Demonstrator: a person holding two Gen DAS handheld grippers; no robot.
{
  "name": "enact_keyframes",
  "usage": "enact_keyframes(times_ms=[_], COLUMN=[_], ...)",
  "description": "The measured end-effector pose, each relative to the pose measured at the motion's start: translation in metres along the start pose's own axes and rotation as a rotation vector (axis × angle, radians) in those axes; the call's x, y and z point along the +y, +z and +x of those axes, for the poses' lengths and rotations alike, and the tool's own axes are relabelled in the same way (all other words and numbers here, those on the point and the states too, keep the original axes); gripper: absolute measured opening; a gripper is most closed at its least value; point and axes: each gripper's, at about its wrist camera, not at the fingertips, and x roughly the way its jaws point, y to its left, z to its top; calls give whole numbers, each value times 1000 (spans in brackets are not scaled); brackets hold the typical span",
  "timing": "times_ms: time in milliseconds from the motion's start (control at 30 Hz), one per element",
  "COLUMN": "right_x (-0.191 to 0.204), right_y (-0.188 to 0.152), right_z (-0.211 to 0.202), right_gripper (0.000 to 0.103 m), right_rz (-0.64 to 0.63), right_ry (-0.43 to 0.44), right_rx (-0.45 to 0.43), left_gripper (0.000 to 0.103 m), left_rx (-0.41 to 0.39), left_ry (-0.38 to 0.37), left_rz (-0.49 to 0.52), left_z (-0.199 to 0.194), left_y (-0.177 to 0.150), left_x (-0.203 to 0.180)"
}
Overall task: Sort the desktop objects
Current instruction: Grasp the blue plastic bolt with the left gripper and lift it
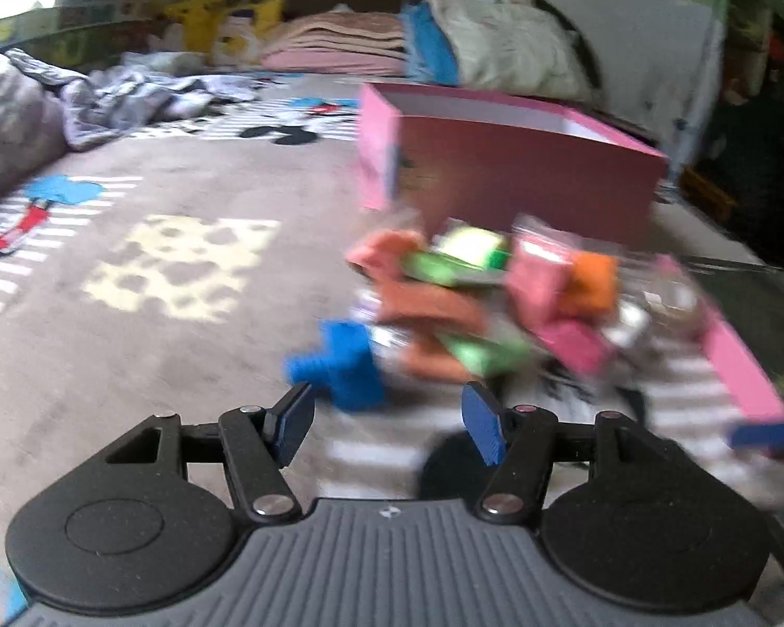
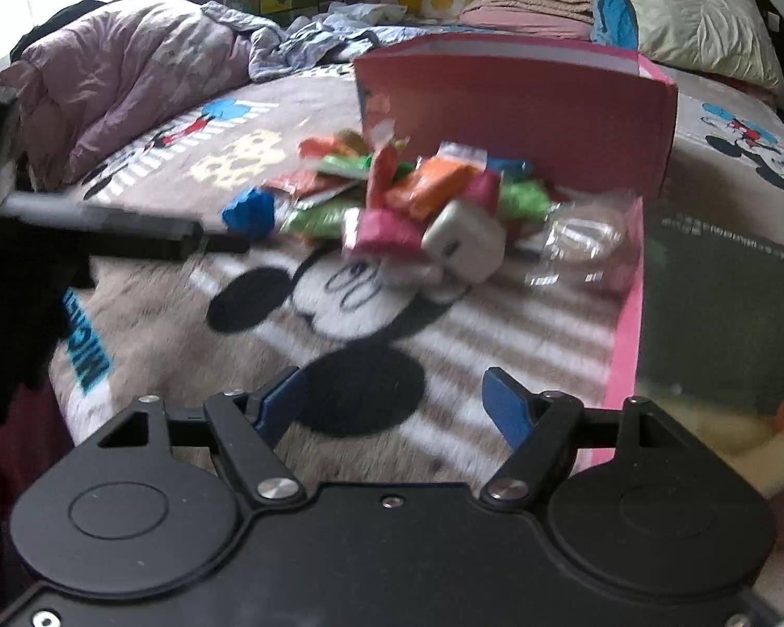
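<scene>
A heap of small items lies on the cartoon bedspread in front of a pink box (image 1: 522, 172) (image 2: 522, 115). The heap holds orange packets (image 1: 428, 308) (image 2: 434, 183), green packets (image 1: 491, 355) (image 2: 319, 219), pink packets (image 1: 538, 282) (image 2: 381, 232), a white charger cube (image 2: 465, 240), a clear plastic bag (image 2: 580, 245) and a blue toy piece (image 1: 342, 366) (image 2: 248, 211). My left gripper (image 1: 387, 402) is open, and the blue piece lies just beyond its left fingertip. My right gripper (image 2: 394, 402) is open over the bedspread, short of the heap, with nothing between its pads.
The box's pink lid (image 1: 747, 366) (image 2: 627, 324) lies on the right of the heap. A rumpled quilt (image 2: 130, 68), folded blankets (image 2: 528, 0) and pillows (image 2: 700, 15) fill the far side of the bed. A dark blurred bar (image 2: 130, 232) reaches in from the left of the right wrist view.
</scene>
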Motion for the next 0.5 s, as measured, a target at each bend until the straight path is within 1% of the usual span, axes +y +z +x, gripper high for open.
enact_keyframes(times_ms=[100, 200, 333, 400, 467, 500], right_x=[5, 10, 12, 12, 13, 13], right_y=[-10, -19, -29, -31, -33, -33], right_z=[-2, -3, -5, -5, -6, -5], right_gripper=[75, 75, 75, 76, 76, 76], right_rz=[-7, -15, -7, -9, -8, -7], right_ry=[10, 21, 32, 37, 41, 42], right_rx=[12, 23, 36, 37, 37, 36], left_gripper=[61, 61, 61, 61, 56, 50], left_rx=[9, 25, 64, 79, 88, 90], left_ry=[23, 21, 19, 13, 7, 3], left_rz=[-7, 4, 56, 62, 62, 63], left_z=[15, 30, 45, 47, 47, 47], left_y=[9, 16, 19, 19, 19, 19], left_x=[11, 17, 18, 19, 19, 19])
